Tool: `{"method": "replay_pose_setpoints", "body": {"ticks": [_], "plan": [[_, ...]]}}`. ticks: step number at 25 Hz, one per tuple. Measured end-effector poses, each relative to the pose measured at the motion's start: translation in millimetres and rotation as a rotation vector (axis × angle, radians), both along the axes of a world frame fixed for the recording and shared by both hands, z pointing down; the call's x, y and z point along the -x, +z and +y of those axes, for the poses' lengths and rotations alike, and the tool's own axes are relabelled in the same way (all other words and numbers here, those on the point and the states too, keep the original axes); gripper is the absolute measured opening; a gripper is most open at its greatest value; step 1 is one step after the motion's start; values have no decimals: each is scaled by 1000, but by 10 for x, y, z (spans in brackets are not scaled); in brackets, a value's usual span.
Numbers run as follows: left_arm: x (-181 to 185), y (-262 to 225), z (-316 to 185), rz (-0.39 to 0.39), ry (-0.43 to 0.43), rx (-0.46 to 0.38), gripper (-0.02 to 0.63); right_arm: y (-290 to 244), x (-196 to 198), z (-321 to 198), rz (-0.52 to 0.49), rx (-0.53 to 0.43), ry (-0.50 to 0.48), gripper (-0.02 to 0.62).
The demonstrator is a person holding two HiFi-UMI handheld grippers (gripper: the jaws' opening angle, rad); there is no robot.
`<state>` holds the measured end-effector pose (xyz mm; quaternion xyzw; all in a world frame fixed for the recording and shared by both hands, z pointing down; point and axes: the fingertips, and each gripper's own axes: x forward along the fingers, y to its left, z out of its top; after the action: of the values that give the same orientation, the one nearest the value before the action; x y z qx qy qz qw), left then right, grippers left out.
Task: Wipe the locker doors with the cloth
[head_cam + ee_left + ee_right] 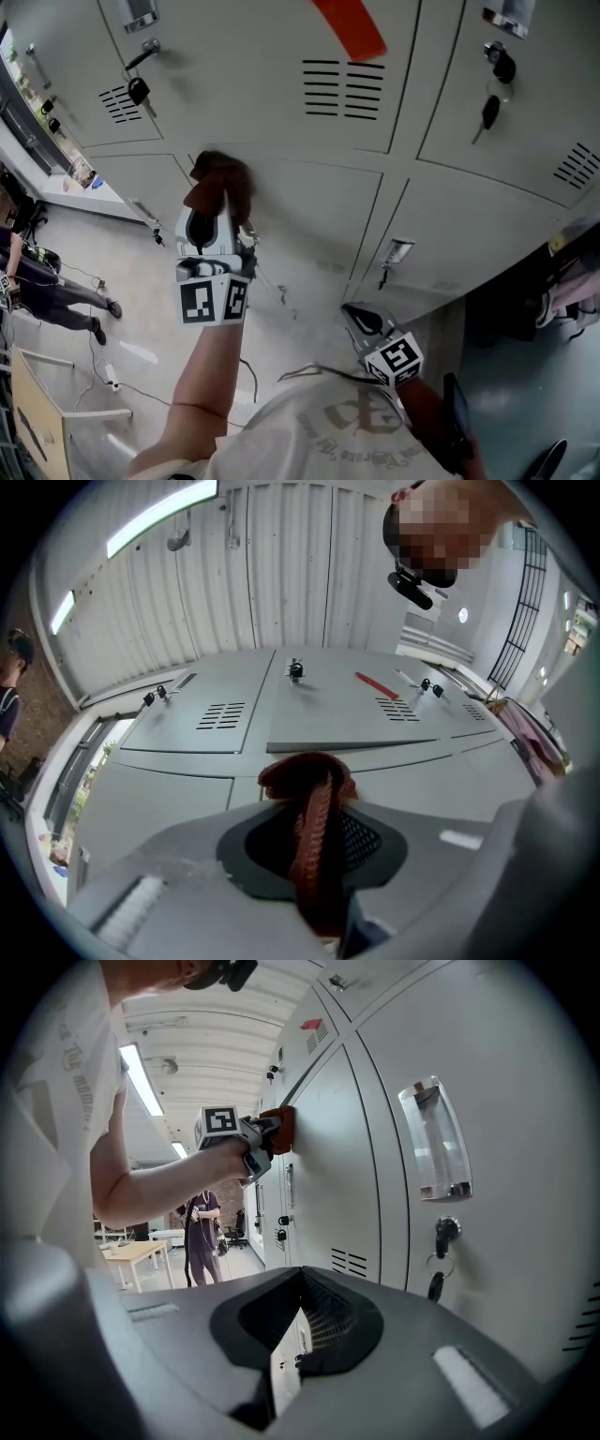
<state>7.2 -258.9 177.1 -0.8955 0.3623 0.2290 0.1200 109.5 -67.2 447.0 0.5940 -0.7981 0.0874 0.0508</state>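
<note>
Left tongs (215,202) press cloth (221,178) on grey locker doors (323,211) above pale floor (141,323).

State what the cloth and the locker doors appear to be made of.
Cloth: reddish-brown knitted fabric, judging by its ribbed, loopy texture.
Locker doors: probably sheet metal with a light grey painted satin finish, going by the punched vent slots and crisp panel edges.

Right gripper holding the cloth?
No, the cloth is clamped in the left gripper; the right gripper has nothing between its jaws.
</note>
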Motion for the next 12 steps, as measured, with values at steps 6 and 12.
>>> {"method": "replay_pose_setpoints", "body": {"ticks": [6, 12], "plan": [[-326, -36, 298, 13, 80, -1, 75, -38, -144, -41, 18, -18, -8, 8], [-553, -94, 480, -10, 118, -1, 77, -127, -221, 23, 29, -12, -11, 8]]}}
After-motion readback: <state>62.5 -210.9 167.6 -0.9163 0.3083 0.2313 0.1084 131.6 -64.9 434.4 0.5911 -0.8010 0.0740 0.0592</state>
